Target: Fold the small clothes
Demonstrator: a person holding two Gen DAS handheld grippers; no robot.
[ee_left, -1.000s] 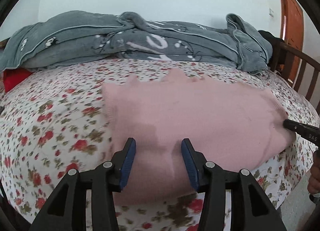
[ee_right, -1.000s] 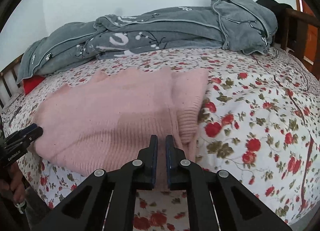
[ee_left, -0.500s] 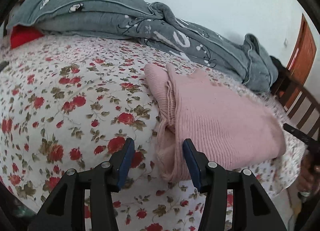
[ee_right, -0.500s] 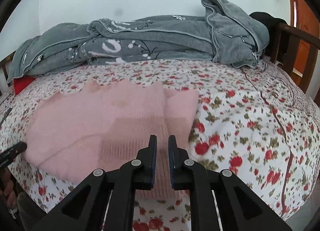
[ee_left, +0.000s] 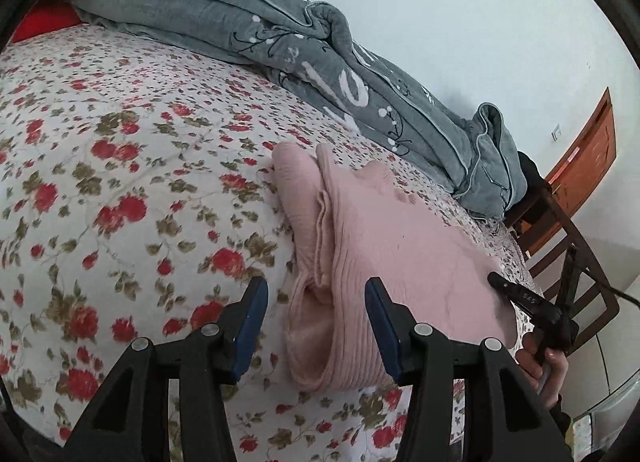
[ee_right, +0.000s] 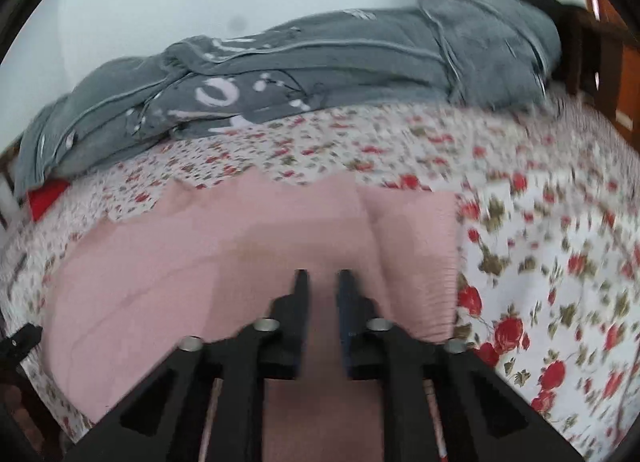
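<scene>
The left gripper [ee_left: 316, 322] is released, jaws around the edge of the pink sweater [ee_left: 400, 246], low centre. The right gripper [ee_right: 323, 282] is clenched, holding nothing visible.

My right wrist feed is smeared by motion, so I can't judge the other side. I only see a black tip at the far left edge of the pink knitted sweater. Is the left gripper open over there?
Observer: Yes. The left gripper stands open. A ribbed corner of the pink knitted sweater shows between its fingers, and they are not pinching it.
Operator: Is that edge a single flat layer?
Observer: No. Several layers are stacked there, and one ribbed piece pokes out onto the floral bedsheet beside the sweater's body.
</scene>
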